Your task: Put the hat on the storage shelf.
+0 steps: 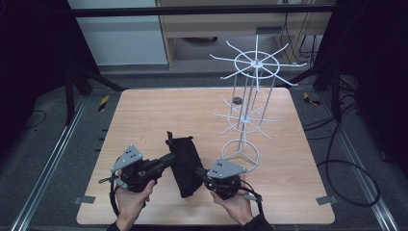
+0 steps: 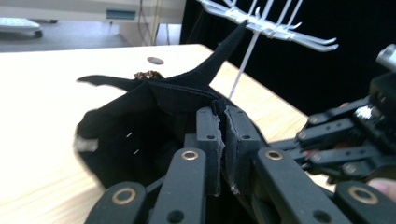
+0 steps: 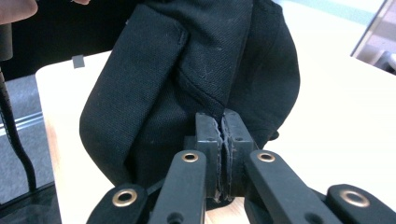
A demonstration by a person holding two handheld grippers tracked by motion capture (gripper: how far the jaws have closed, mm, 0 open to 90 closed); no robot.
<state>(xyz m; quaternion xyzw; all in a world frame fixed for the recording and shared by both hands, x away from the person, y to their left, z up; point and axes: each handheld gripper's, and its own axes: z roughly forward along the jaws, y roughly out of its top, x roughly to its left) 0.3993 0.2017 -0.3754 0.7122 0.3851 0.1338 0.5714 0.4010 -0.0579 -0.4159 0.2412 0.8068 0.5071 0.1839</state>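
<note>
A white wire display rack with two tiers of radiating hooks stood on the far right part of the light wooden table. A small dark round disc lay on the tabletop just left of the rack. Black cables trailed over the grey floor at the right.

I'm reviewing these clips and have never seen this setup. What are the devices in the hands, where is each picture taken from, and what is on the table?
A person holds two hand-operated grippers. The high view looks down on the wooden table; the other two pictures come from cameras riding on each gripper, looking along its black jaws. The left gripper and the right gripper are each shut on an edge of a black cloth bag, from opposite sides. A white wire rack with spoke arms stands on the table's right half, and a small dark disc lies beyond it.
</note>
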